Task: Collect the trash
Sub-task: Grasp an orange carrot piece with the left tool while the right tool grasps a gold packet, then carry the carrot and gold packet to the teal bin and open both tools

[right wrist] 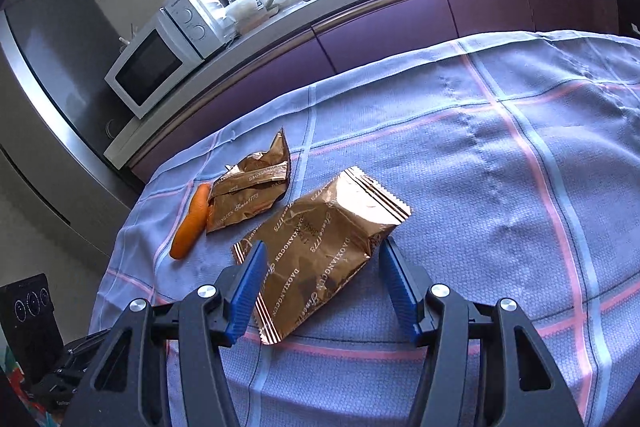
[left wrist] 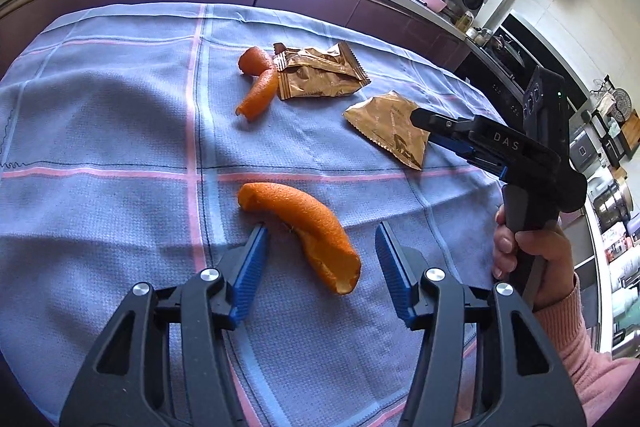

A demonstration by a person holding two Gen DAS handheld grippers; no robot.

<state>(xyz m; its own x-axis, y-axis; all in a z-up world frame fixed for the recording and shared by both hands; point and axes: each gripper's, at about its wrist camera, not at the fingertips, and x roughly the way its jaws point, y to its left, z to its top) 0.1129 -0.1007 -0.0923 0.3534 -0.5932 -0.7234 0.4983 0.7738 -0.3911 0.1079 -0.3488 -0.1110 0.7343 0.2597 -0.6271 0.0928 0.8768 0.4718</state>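
Left gripper (left wrist: 320, 239) sits low over the cloth, jaws apart, blue pads standing either side of a long orange peel (left wrist: 304, 227) without pressing it. That peel is a curled strip, pebbled skin up, its pale inside showing at the near end. The right gripper (right wrist: 320, 259) is likewise spread, straddling a gold wrapper (right wrist: 320, 251) that lies flat, shiny and creased, with a crimped zigzag seam at its far end; the pads stand at its edges, and no squeeze shows.

Farther up the checked blue tablecloth (left wrist: 100, 115) lies a second, crumpled gold wrapper (left wrist: 320, 71), torn open, with two smaller peel pieces (left wrist: 258, 83) touching its left side.

Both tools tilt downward toward the table. In the left view a hand (left wrist: 528, 251) in a pink sleeve (left wrist: 580, 343) wraps the right tool's black handle, fingers curled round it.

The litter sits mid-cloth, well apart from the far edge, where the cloth drops off before a purple-fronted kitchen counter (right wrist: 400, 23). Bare cloth spreads wide to the left of the long peel and to the right of the flat wrapper.
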